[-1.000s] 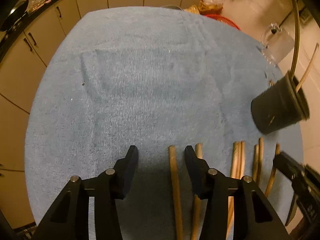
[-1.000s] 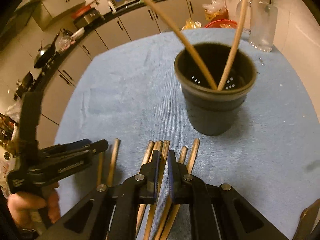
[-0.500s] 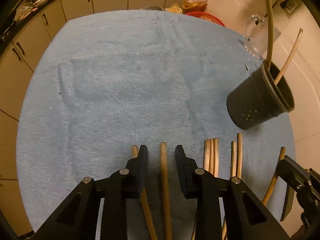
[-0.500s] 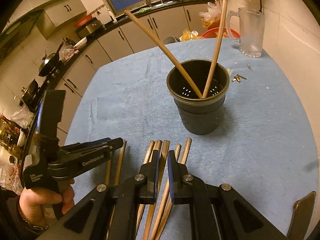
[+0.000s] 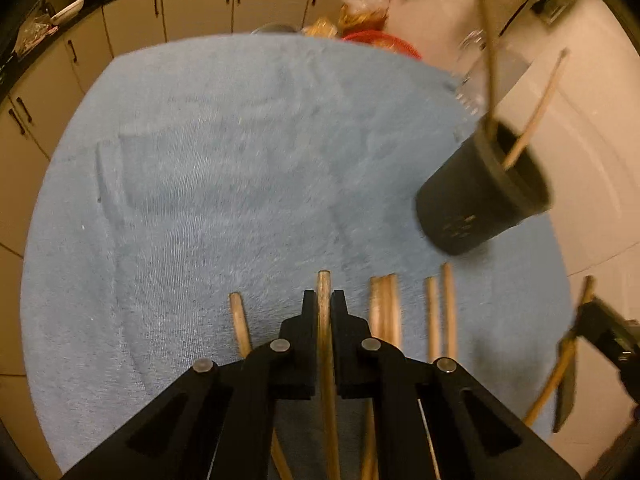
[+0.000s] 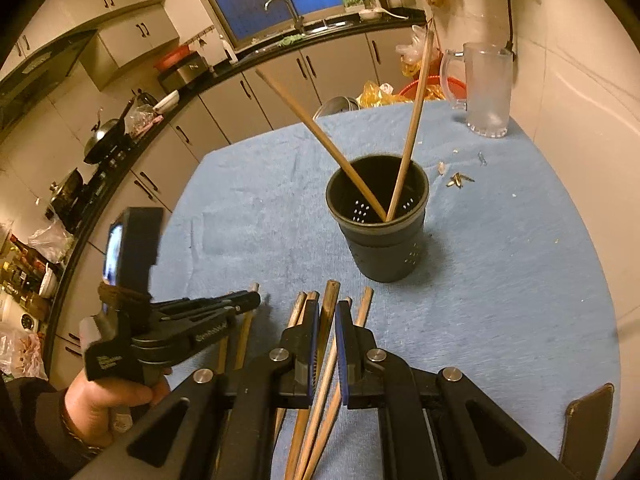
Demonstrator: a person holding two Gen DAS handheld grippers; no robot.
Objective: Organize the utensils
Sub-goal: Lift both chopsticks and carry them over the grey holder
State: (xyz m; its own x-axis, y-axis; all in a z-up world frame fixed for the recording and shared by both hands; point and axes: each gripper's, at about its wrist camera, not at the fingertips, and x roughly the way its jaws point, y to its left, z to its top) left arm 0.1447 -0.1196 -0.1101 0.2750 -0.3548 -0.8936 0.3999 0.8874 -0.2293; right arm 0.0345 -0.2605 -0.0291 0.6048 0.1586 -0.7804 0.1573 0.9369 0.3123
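Several wooden chopsticks [image 5: 384, 308] lie side by side on the blue cloth [image 5: 240, 200]. My left gripper [image 5: 324, 300] is shut on one chopstick [image 5: 323, 284], its pads pressing both sides. My right gripper [image 6: 327, 312] is shut on another chopstick [image 6: 331, 292], held a little above the rest [image 6: 298, 308]. The black perforated holder [image 6: 380, 248] stands upright just beyond, with two chopsticks [image 6: 412, 120] leaning inside it. In the left wrist view the holder [image 5: 472, 208] sits at the right, and the right gripper [image 5: 592, 320] shows at the far right edge. The left gripper [image 6: 240, 300] appears at the right view's left.
A glass mug [image 6: 488, 88] stands at the far right corner of the table, with small scraps [image 6: 460, 180] near it. A hand [image 6: 104, 400] holds the left tool. A dark flat object [image 6: 588, 420] lies at the near right edge. Kitchen cabinets [image 5: 192, 4] surround the table.
The left gripper slid right across the row and closed on a chopstick. The right gripper rose with its chopstick, and the holder now looks farther from it.
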